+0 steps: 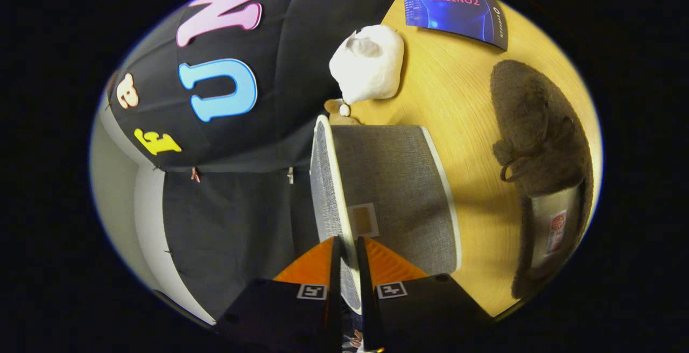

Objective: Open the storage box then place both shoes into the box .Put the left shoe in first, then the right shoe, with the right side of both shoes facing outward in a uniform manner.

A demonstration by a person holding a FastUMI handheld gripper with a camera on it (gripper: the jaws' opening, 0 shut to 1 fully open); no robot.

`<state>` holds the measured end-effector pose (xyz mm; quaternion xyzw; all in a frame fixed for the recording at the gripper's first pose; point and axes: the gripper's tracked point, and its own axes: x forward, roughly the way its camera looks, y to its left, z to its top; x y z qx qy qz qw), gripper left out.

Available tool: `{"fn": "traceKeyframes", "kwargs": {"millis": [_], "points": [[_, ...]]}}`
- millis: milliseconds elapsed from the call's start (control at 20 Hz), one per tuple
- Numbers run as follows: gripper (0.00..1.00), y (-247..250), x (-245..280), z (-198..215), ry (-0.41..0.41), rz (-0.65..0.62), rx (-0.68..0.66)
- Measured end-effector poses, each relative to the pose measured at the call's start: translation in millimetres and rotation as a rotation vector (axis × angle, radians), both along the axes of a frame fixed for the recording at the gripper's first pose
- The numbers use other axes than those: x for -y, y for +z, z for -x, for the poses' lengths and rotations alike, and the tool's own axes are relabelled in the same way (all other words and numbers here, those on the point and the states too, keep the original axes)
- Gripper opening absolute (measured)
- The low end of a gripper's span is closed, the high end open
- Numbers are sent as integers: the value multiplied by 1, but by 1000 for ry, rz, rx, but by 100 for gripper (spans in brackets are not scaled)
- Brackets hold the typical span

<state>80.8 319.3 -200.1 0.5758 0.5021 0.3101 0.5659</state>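
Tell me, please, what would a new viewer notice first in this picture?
First, the orange fingers pinch the white-rimmed edge of the grey storage box lid, with the box's grey fabric face just beyond them. Next, a brown fuzzy shoe lies on the wooden table beside the box, and a white plush toy sits past the box, by the black cloth.

My fingers pinch the grey box lid's white rim, leaving no gap. Bare tabletop lies open between box and brown slipper; a white plush crowds the box's far end.
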Motion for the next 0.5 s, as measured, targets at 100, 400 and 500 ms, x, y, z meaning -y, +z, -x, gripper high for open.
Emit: {"fn": "traceKeyframes", "kwargs": {"millis": [100, 400, 500], "points": [[17, 11, -2, -2, -6, -57, -20], [17, 8, -20, 6, 33, -48, -16], [17, -2, -23, 0, 15, -1, -20]]}}
